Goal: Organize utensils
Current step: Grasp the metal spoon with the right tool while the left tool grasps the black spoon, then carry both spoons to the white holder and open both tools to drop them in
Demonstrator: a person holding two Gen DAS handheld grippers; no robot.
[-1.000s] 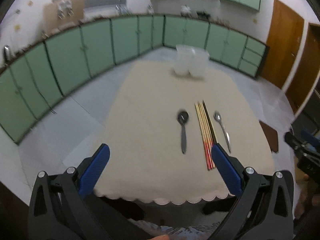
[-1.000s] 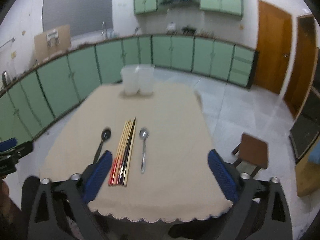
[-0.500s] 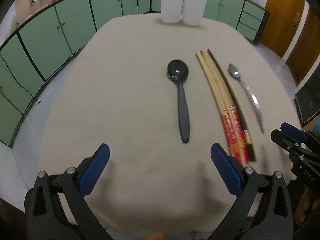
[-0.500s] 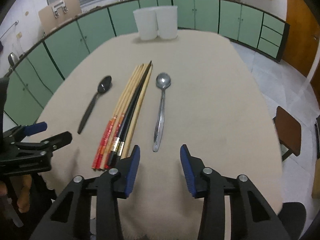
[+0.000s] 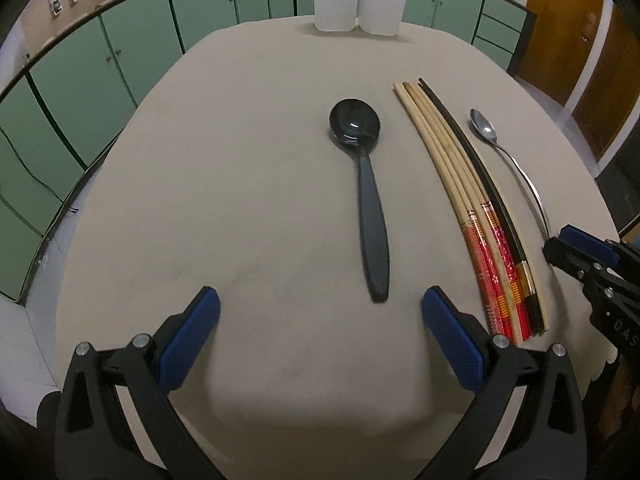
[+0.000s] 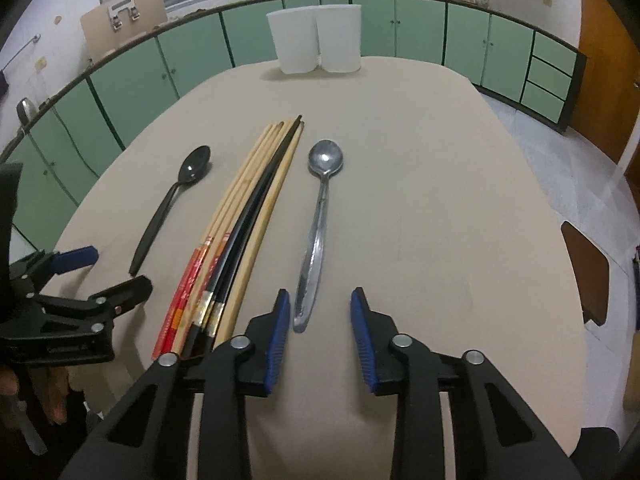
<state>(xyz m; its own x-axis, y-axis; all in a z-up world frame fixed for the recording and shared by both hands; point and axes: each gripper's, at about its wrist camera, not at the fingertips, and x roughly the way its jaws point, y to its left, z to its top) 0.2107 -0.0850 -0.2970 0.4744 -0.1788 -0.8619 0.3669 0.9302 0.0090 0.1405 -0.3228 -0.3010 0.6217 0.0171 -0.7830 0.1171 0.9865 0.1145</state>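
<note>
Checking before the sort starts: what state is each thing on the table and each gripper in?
Black plastic spoon: flat, untouched.
Bundle of chopsticks: flat, together.
Metal spoon: flat, untouched.
Two white containers: upright, side by side.
Left gripper: open.
Right gripper: open, jaws narrowing, empty.

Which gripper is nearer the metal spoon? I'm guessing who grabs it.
Right. The right gripper sits just short of the metal spoon's handle end, not gripping; the left gripper faces the black spoon, beyond the chopsticks.

black spoon [image 5: 370,200] | chopsticks [image 5: 472,204] bundled | metal spoon [image 6: 320,216] | flat, parallel
</note>
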